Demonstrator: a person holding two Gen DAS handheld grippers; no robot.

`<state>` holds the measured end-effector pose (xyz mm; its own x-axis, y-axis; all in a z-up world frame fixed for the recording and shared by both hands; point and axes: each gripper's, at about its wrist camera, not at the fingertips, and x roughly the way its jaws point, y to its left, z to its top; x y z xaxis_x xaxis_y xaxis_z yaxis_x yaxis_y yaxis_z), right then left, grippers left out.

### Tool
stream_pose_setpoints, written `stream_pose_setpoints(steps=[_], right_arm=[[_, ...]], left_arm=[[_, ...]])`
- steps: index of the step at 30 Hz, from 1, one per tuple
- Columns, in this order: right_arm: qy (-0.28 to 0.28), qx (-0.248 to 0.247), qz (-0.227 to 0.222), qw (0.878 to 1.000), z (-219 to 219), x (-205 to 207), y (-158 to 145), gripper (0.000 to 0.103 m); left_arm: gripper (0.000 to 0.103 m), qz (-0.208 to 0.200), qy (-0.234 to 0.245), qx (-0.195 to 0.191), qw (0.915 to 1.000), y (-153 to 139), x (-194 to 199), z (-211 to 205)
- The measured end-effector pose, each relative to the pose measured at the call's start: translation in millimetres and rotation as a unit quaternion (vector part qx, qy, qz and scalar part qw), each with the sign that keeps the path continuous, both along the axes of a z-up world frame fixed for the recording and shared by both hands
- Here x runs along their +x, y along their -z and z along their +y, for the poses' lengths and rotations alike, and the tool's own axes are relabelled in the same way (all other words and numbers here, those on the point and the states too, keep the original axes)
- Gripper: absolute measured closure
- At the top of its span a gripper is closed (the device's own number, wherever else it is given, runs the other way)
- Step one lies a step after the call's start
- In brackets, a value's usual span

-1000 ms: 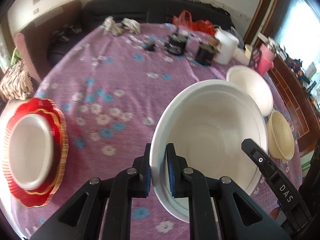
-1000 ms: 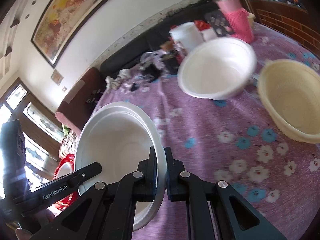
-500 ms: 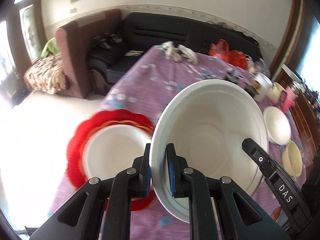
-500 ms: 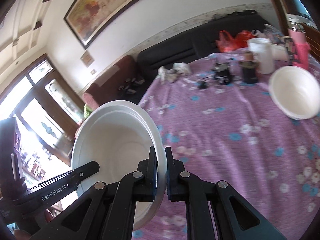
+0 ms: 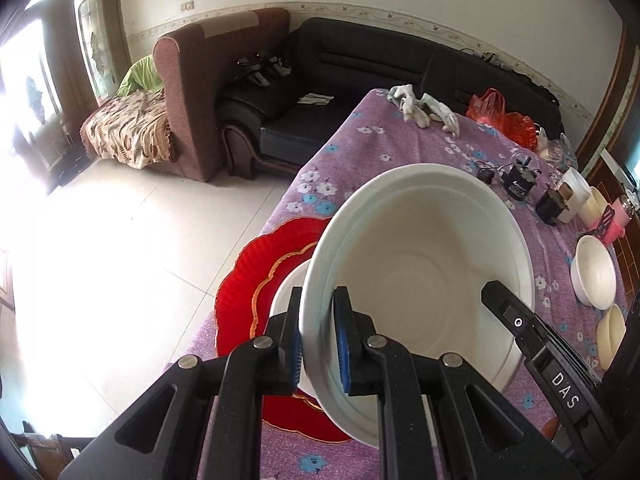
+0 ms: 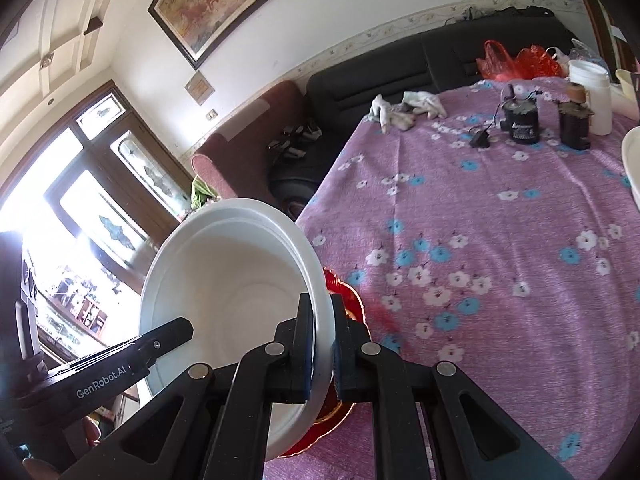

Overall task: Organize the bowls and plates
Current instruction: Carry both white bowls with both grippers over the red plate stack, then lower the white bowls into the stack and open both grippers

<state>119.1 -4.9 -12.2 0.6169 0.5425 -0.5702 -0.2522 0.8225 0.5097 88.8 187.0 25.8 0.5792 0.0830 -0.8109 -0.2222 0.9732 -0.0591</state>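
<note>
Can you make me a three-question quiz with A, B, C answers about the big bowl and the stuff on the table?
1. Where is the red plate?
A. at the table's corner, under the big white bowl
B. on the sofa
C. on the floor

2. What colour is the tablecloth?
A. green
B. purple with flowers
C. plain white

3. How is the big white bowl held?
A. by nothing, it sits flat on the cloth
B. by one gripper only
C. by the left gripper and the right gripper, each clamped on its rim

Answers: 1 A, red shows beneath the bowl at the corner; 2 B, flowers on purple; 3 C, both pinch the rim.
</note>
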Motion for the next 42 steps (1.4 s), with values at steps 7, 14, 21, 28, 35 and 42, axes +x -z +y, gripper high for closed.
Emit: stream_pose_setpoints(steps=[7,14,21,28,35,42], right_arm=[[-0.007,-0.008,0.020,1.000,13.2,9.6,18.2,0.093],[-0.015,-0.022,0.033,0.999,27.8,16.1,31.8,0.093],[-0.011,-0.047,0.030,0.998,35.5,18.3,40.5,0.093],[-0.018,-0.063,0.017,0.998,40.4,16.8,43.1,0.091],[-0.017,-0.097,-0.016,0.995,47.8,10.4,38.4,0.080],[-0.003,-0.093,-0.023,0.995,41.6,11.2,36.9,0.078]], left_arm=[[0.089,0.018,-0.010,0.001,0.9998,18.0,0.7,12.1],[0.089,0.036,-0.018,0.002,0.9992,31.2,2.6,19.6],[0.086,0.047,-0.021,0.002,0.9987,40.0,3.4,24.9],[0.070,0.041,-0.034,0.012,0.9985,38.4,-1.6,33.0],[0.064,0.034,-0.041,0.022,0.9983,33.7,-4.7,36.9],[0.058,0.036,-0.026,0.041,0.9982,32.9,-3.7,27.8]])
